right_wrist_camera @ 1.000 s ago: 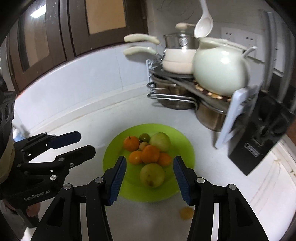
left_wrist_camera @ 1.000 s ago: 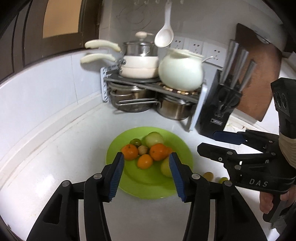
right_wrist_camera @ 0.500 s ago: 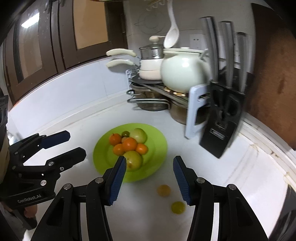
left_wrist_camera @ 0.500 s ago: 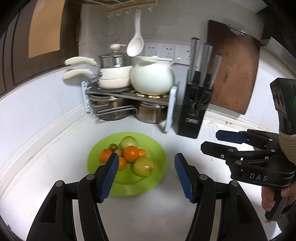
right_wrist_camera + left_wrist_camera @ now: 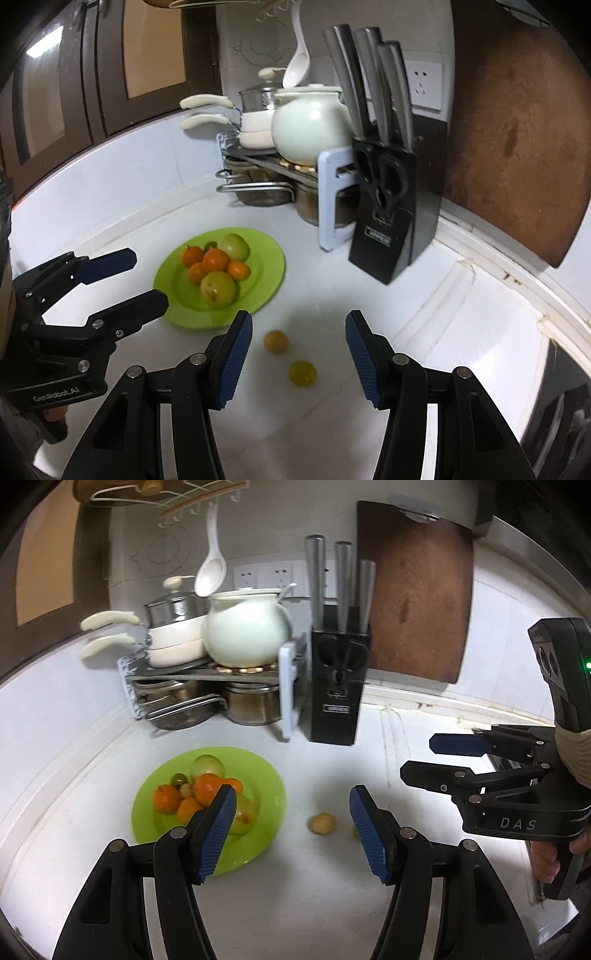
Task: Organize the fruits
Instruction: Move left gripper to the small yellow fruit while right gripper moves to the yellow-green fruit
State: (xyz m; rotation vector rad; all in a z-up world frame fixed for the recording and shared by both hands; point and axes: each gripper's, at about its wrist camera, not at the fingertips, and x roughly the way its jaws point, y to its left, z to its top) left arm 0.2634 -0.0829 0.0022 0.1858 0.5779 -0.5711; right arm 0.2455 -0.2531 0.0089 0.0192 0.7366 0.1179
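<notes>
A green plate (image 5: 266, 786) (image 5: 269, 266) on the white counter holds several oranges (image 5: 215, 259), two green apples (image 5: 218, 289) and small fruits. Two small fruits lie loose on the counter right of the plate: an orange-brown one (image 5: 322, 823) (image 5: 276, 341) and a yellow-green one (image 5: 302, 373), mostly hidden behind my left finger in the left wrist view. My left gripper (image 5: 291, 829) is open and empty, above the counter with the orange-brown fruit between its fingers' line of sight. My right gripper (image 5: 299, 354) is open and empty above both loose fruits; it also shows in the left wrist view (image 5: 436, 760).
A pot rack (image 5: 207, 679) with pans and a white pot (image 5: 247, 631) stands behind the plate. A black knife block (image 5: 338, 686) and a wooden cutting board (image 5: 417, 590) stand at the back right. A raised counter edge (image 5: 517, 280) runs along the right.
Both grippers have pulled back and swung right from over the plate. The plate now sits to the left and the two loose fruits lie ahead of the fingers. Both stay open.
</notes>
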